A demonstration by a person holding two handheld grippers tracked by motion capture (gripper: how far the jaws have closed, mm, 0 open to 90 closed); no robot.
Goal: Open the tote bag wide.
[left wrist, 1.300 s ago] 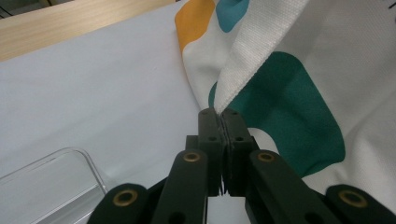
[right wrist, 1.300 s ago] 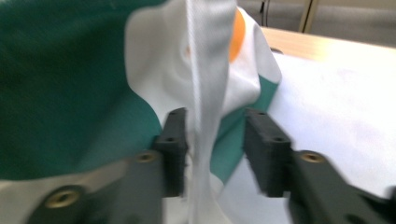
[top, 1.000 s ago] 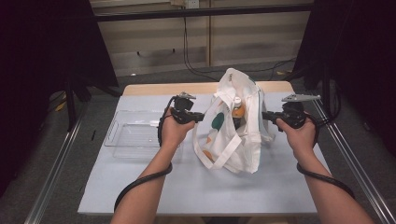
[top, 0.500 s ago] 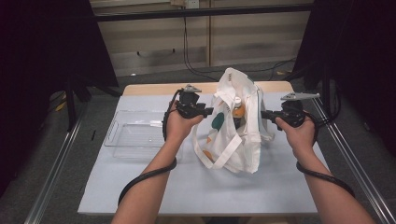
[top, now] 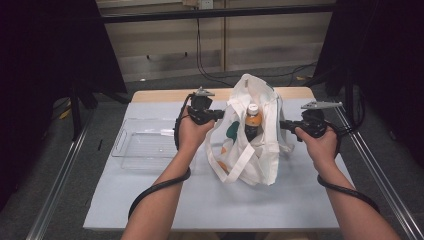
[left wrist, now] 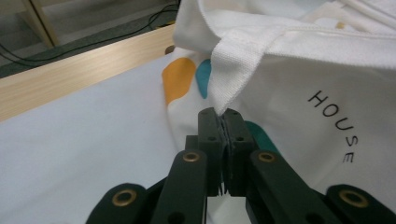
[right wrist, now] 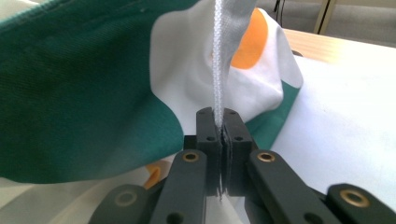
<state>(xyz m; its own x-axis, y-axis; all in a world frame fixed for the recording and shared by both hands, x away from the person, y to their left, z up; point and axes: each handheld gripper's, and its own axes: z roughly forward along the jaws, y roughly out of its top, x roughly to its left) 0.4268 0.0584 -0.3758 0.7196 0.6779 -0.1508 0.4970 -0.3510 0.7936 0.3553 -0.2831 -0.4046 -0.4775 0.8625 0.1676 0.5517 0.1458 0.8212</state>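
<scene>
**Tote bag clamped at both sides, mouth held open**

Compared with half a second ago, the left gripper [top: 216,114] sits closer to the bag's left edge; the right gripper [top: 286,124] is in much the same place as before.

The tote bag [top: 250,150] stands upright on the grey table cover [top: 200,200], right of centre, with its long axis vertical and its mouth facing up. A loose handle strap [top: 234,162] hangs down its near face.

In the left gripper view, the jaws are closed on a white webbing strap [left wrist: 229,79] at the bag's rim; the printed word HOUSE runs along the bag wall to the right of the jaws. In the right gripper view, the jaws are pressed together on a strap [right wrist: 218,60] that rises straight up from them, with green and orange printed cloth behind.

The bag thus lies between the two grippers, each touching one side. A bottle [top: 252,121] with a white cap stands upright inside; its contents appear orange, though the view is small.

Left of the bag, a clear plastic tray [top: 122,145] rests on the cover, well apart from the right gripper.
</scene>
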